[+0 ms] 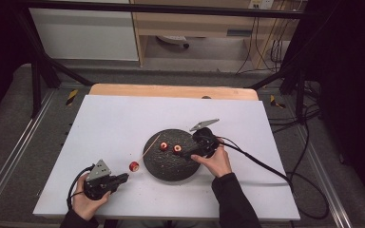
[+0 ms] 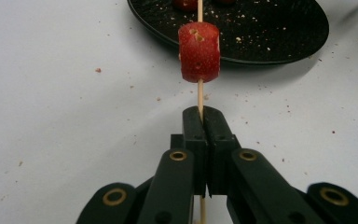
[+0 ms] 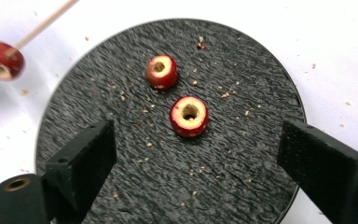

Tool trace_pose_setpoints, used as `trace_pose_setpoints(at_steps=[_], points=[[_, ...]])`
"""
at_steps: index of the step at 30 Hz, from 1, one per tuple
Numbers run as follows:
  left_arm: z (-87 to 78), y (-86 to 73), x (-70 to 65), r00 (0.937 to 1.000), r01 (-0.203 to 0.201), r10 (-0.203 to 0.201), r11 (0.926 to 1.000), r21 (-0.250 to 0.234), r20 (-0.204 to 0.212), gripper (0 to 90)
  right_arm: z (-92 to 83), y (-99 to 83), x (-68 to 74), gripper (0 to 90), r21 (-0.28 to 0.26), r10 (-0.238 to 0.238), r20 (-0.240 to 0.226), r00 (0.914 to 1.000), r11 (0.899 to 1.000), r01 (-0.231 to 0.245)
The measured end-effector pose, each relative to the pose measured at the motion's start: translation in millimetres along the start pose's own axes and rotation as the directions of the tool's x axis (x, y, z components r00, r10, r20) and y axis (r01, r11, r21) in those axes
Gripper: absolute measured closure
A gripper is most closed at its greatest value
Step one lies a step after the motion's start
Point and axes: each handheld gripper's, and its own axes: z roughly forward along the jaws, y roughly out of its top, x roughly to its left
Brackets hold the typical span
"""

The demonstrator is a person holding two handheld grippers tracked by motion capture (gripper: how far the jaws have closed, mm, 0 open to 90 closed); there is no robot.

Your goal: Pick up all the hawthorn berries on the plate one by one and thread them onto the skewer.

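My left gripper [image 2: 204, 116] is shut on a thin wooden skewer [image 2: 200, 93], which runs straight ahead through a red cored fruit piece [image 2: 199, 51]. From the high view, that gripper [image 1: 123, 178] sits at the front left, and the skewered piece [image 1: 133, 166] hangs just left of the round black plate [image 1: 171, 170]. Two more cored red pieces [image 3: 161, 71] [image 3: 189, 116] lie on the plate [image 3: 121, 154]. My right gripper [image 3: 198, 140] hovers open over the plate, jaws wide on either side of the nearer piece without touching it. The high view has this gripper [image 1: 185, 153] by the plate's right half.
A white sheet [image 1: 114, 123] covers the table, with a wooden edge [image 1: 171, 90] at the back. Crumbs dot the plate and the sheet around it. Black cables [image 1: 266, 166] trail off to the right from the right gripper.
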Motion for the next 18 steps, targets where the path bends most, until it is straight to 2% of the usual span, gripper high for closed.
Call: trace_pose_setpoints(at_steps=[5,10,15,18], points=[[-0.1,-0.1,1.1,1.0000,0.006,-0.006,1.0000,0.000,-0.002,88.4,8.3,9.9,0.2,16.7,0.067,-0.054,0.006,0.9985,0.996,0.054],[0.2,-0.1,0.8,1.0000,0.006,-0.006,1.0000,0.002,-0.003,88.4,16.5,21.2,1.3,20.2,0.144,-0.125,0.008,0.9921,0.982,0.123],[0.1,-0.1,1.7,0.9999,0.010,-0.010,1.0000,0.001,-0.003,88.4,27.0,30.1,3.3,26.2,0.192,-0.160,-0.008,0.9871,0.969,0.159],[0.1,-0.2,1.7,0.9999,0.011,-0.011,0.9999,0.002,-0.003,88.4,33.8,33.1,3.6,29.9,0.207,-0.159,-0.021,0.9870,0.965,0.160]])
